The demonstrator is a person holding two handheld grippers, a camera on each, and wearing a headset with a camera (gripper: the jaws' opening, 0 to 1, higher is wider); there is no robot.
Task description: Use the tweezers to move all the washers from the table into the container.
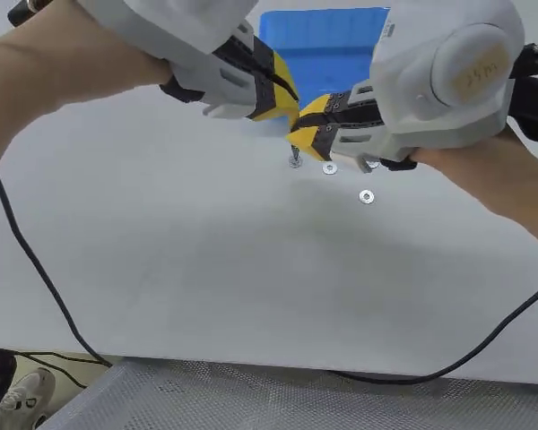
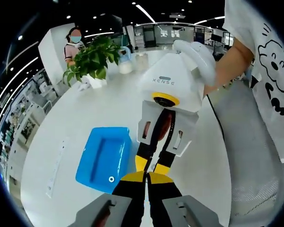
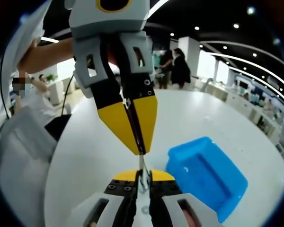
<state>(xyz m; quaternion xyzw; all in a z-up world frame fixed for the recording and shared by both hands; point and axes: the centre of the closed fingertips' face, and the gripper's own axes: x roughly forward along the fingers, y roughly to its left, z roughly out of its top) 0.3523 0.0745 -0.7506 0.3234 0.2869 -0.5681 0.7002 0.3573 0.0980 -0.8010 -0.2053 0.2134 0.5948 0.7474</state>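
On the white table (image 1: 206, 269), three washers (image 1: 367, 196) lie loose near the tip of the tweezers (image 1: 294, 158), one of them half hidden under the right gripper (image 1: 307, 125). A fourth washer (image 2: 111, 179) sits in the one blue container (image 1: 323, 40) beyond. The left gripper (image 1: 287, 106) meets the right tip to tip, and both pinch the tweezers between closed jaws. Two black cables (image 1: 36, 260) cross the table.

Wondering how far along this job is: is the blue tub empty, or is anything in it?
Not empty: the blue container holds one washer on its floor. Other washers lie on the table.
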